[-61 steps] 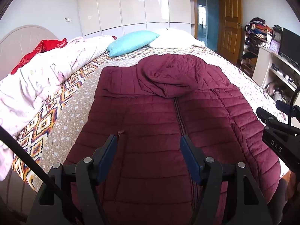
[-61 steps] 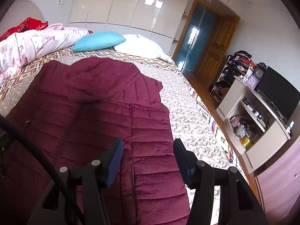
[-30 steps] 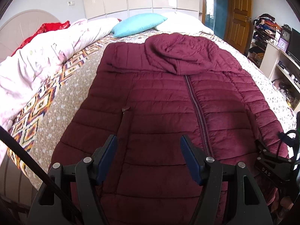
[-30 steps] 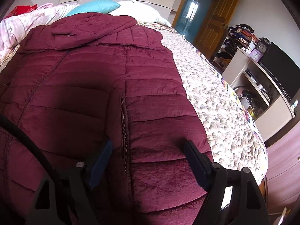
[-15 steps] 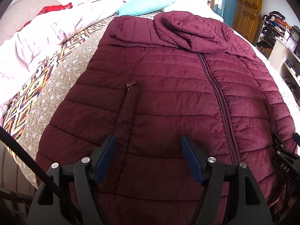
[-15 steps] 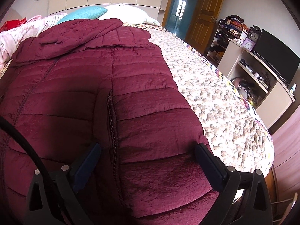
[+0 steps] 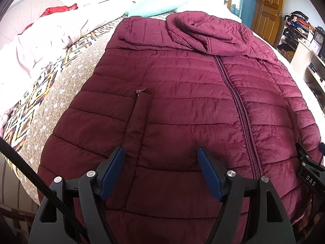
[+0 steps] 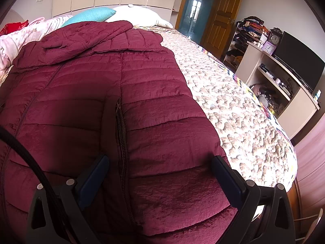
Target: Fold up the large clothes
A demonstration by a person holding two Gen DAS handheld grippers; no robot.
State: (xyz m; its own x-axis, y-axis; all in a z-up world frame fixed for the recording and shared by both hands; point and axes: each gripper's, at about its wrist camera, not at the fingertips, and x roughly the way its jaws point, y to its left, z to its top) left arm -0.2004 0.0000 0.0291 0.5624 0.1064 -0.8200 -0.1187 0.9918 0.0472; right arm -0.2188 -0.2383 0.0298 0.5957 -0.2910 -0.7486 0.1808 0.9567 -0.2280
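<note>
A maroon quilted hooded jacket [image 7: 182, 101] lies flat, front up, zipped, on the patterned bedspread [image 7: 61, 85]. Its hood is folded down over the collar at the far end and both sleeves are folded in. My left gripper [image 7: 161, 158] is open, low over the hem to the left of the zipper. My right gripper [image 8: 160, 164] is open wide, low over the jacket [image 8: 101, 101] at its right hem corner, beside the pocket zip. The right gripper's body shows at the right edge of the left wrist view [image 7: 310, 172].
A pink quilt [image 7: 36, 40] and a red cloth lie along the bed's left side. A teal pillow [image 8: 89, 17] and a white pillow lie at the head. A TV cabinet [image 8: 280, 85], shelves and a wooden door [image 8: 221, 14] stand to the right.
Both grippers have moved down and forward toward the jacket's hem. The right gripper's jaws have opened wider. The jacket has not moved.
</note>
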